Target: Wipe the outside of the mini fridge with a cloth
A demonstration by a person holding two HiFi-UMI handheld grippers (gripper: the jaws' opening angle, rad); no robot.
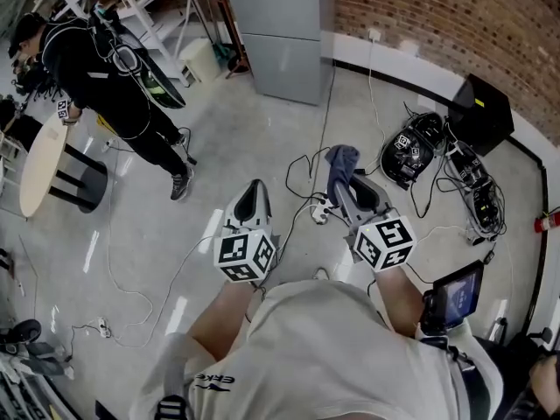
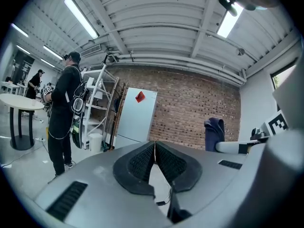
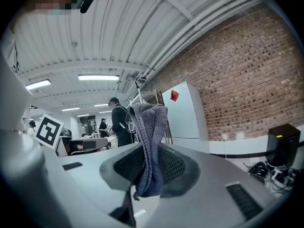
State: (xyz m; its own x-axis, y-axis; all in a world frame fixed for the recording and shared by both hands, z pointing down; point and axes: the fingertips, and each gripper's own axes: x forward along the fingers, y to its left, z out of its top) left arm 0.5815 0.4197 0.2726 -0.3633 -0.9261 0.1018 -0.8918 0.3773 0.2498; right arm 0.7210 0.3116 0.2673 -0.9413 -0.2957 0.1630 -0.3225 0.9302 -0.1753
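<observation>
Two grippers are held side by side above the concrete floor (image 1: 236,138): the left gripper (image 1: 255,187) has its jaws pressed together at the tips with nothing between them, while the right gripper (image 1: 338,185) is clamped on a blue-grey cloth (image 1: 343,158) that sticks up past its jaws. Well apart from both, the mini fridge (image 1: 282,38) stands at the floor's far edge beside the brick wall (image 1: 455,16). Near the left edge, a person in black (image 1: 105,68) stands by a round table (image 1: 39,169).

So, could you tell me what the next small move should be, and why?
Probably step toward the mini fridge: the right gripper is shut on the cloth, but the fridge stands across the floor by the brick wall, out of reach.
</observation>
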